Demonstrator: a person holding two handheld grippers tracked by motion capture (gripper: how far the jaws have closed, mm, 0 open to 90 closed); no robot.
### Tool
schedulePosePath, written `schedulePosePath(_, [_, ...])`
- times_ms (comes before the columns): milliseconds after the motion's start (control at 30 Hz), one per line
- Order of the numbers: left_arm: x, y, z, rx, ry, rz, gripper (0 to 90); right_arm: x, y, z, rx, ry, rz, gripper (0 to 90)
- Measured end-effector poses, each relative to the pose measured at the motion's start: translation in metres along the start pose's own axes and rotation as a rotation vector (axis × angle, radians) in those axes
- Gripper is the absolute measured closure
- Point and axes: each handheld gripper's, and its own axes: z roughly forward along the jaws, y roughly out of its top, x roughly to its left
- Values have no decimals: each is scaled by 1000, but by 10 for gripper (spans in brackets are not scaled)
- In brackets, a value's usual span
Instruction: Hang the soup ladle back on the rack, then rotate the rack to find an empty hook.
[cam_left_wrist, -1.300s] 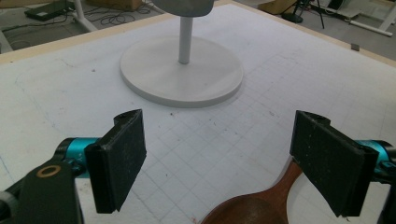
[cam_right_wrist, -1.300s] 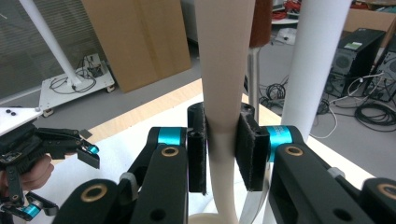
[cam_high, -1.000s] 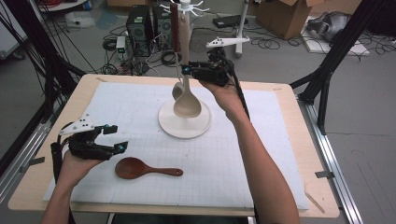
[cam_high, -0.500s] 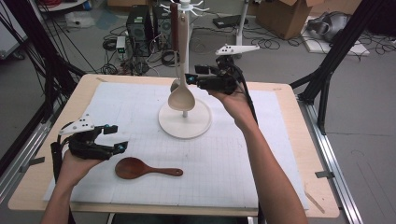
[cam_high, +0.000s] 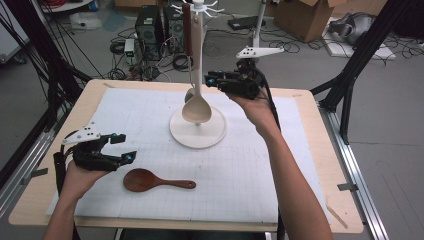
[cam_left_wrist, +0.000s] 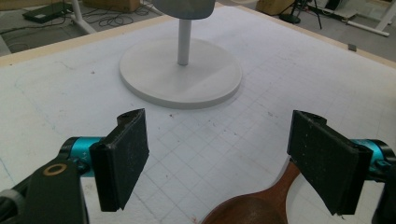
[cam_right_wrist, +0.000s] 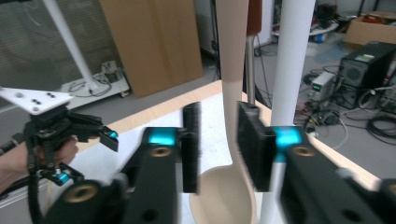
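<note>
- Table (cam_high: 60, 210) of pale wood runs across the lower two thirds of the high view, and a white gridded mat (cam_high: 250, 170) covers most of it.
- Stand (cam_high: 198, 131) of white, with a round base and a tall post, sits at the middle of the mat; hooks spread at its top at the upper edge of the frame.
- Pale spoon (cam_high: 196, 107) hangs from the stand by its long handle, bowl low, just above the base.
- Brown spoon (cam_high: 150, 181) lies flat on the mat at lower left centre, bowl to the left, handle pointing right.
- Right gripper (cam_high: 212, 80) is held level at upper centre, pointing left at the hanging pale spoon. In the right gripper view its jaws stand on either side of the pale handle (cam_right_wrist: 232, 93) and have just been closing; a narrow gap shows on each side, so the pads do not press on it.
- Left gripper (cam_high: 125, 147) sits at lower left of the high view, just left of the brown spoon. Its jaws stand wide apart with nothing between the pads (cam_left_wrist: 123, 156); the brown bowl (cam_left_wrist: 254, 210) shows below them.
</note>
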Motion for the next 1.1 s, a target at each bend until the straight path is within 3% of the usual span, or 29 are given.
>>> schedulePosePath(133, [0, 0, 0, 1, 0, 2, 209, -6, 9, -9, 2, 24, -16, 895])
schedulePosePath(567, [1, 1, -2, -2, 1, -1, 209, -18, 53, -26, -30, 22, -34, 896])
schedulePosePath(867, [2, 0, -3, -3, -1, -1, 213, -21, 83, -27, -52, 19, -57, 897])
schedulePosePath(1100, [1, 0, -2, -2, -3, -1, 213, -29, 97, -33, -73, 24, -54, 897])
